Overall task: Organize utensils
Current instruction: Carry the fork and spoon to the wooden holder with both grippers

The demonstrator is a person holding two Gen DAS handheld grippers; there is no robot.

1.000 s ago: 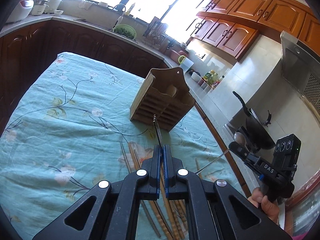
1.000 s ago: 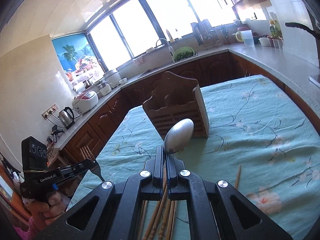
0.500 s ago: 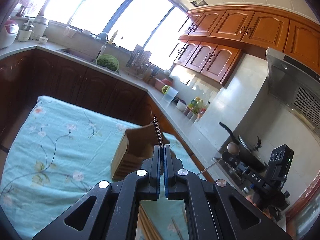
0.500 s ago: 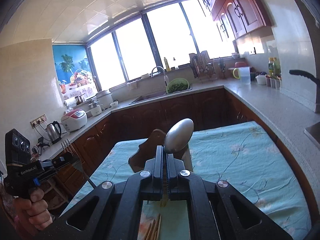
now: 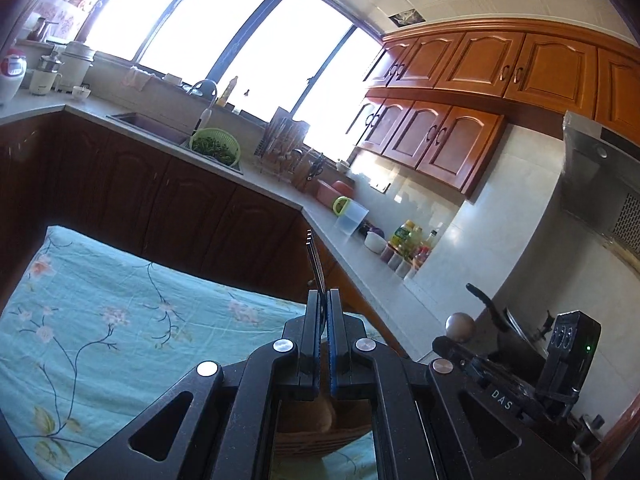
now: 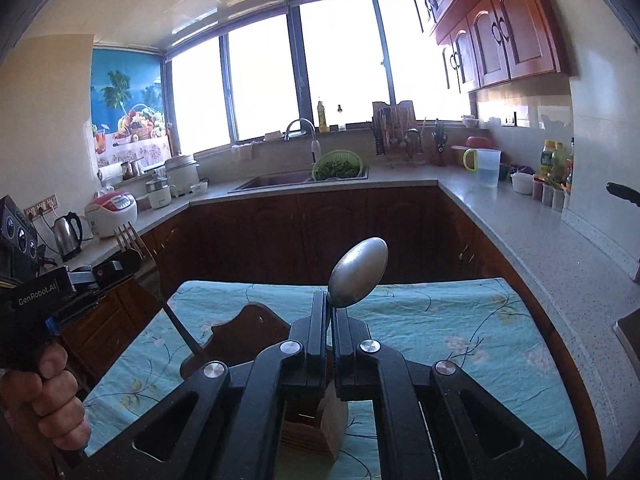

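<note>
fork upright, tines up, clamped in left tongs, spoon bowl-up, clamped in right tongs

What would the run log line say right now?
left tongs: shut on metal fork | right tongs: shut on metal spoon | wooden utensil holder: below both

The left gripper is held tilted slightly downward, its jaws clamped together. The right gripper is pitched more steeply downward, jaws likewise clamped. A hand is wrapped around the left gripper's handle.
</note>
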